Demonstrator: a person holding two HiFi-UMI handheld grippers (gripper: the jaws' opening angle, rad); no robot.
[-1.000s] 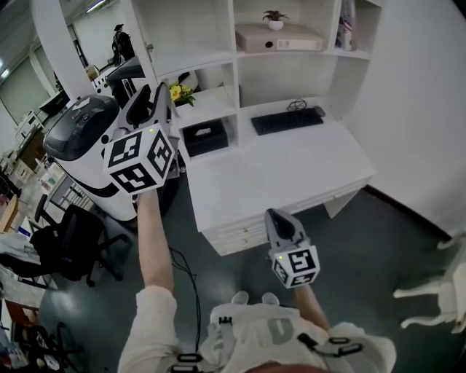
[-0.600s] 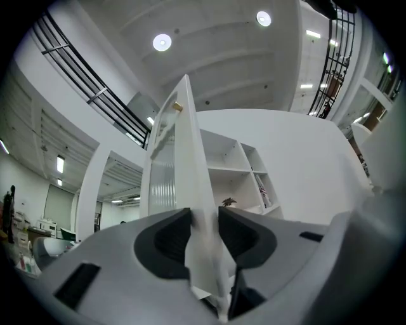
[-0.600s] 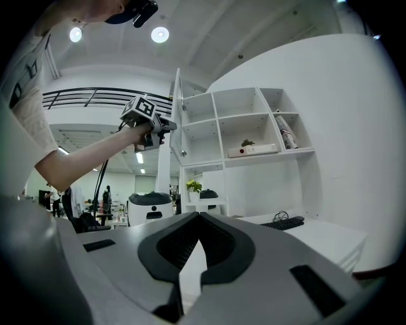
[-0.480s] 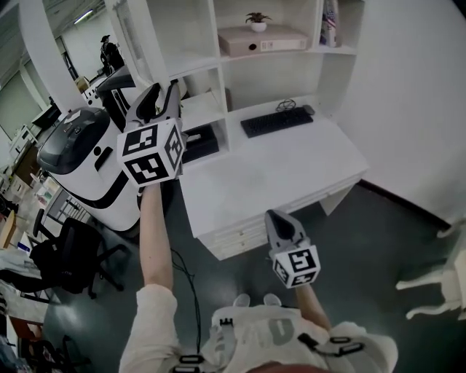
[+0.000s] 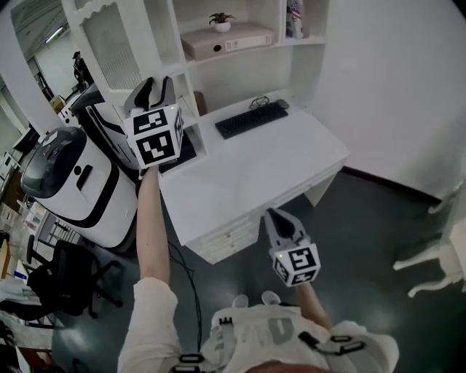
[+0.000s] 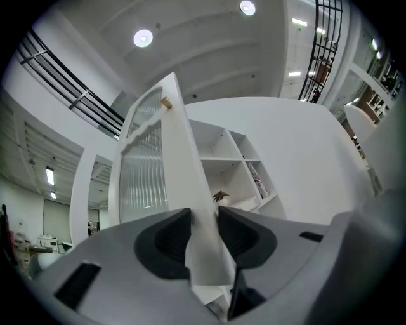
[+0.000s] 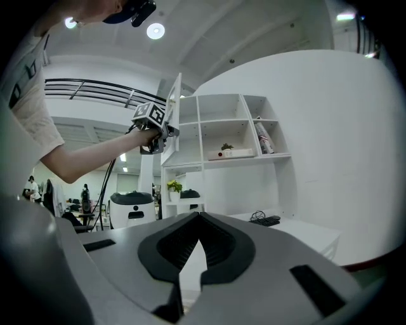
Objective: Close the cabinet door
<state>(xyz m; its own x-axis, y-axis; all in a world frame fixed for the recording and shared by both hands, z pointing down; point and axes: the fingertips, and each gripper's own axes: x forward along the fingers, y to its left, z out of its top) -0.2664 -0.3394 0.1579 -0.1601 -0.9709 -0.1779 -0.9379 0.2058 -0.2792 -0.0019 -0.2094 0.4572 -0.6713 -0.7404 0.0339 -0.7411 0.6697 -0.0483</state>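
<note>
The cabinet door (image 5: pixel 109 49) is white with a ribbed glass panel and stands open at the left of the white shelf unit (image 5: pixel 287 55). My left gripper (image 5: pixel 150 90) is raised at arm's length and shut on the door's free edge. In the left gripper view that door (image 6: pixel 170 166) runs up between the two pads, with its small brass knob (image 6: pixel 166 103) above. The right gripper view shows the same door (image 7: pixel 172 117) with the left gripper (image 7: pixel 155 127) on it. My right gripper (image 5: pixel 277 218) hangs low in front of the desk, shut and holding nothing.
A white desk (image 5: pixel 255 164) with a black keyboard (image 5: pixel 251 120) stands under the shelves. A box file and a small plant (image 5: pixel 220 20) sit on a shelf. A white service robot (image 5: pixel 65 175) and a black office chair (image 5: pixel 65 273) are at the left.
My left gripper has moved to the right with the door's edge in it, and the door has swung toward the shelf unit. The right gripper has barely shifted.
</note>
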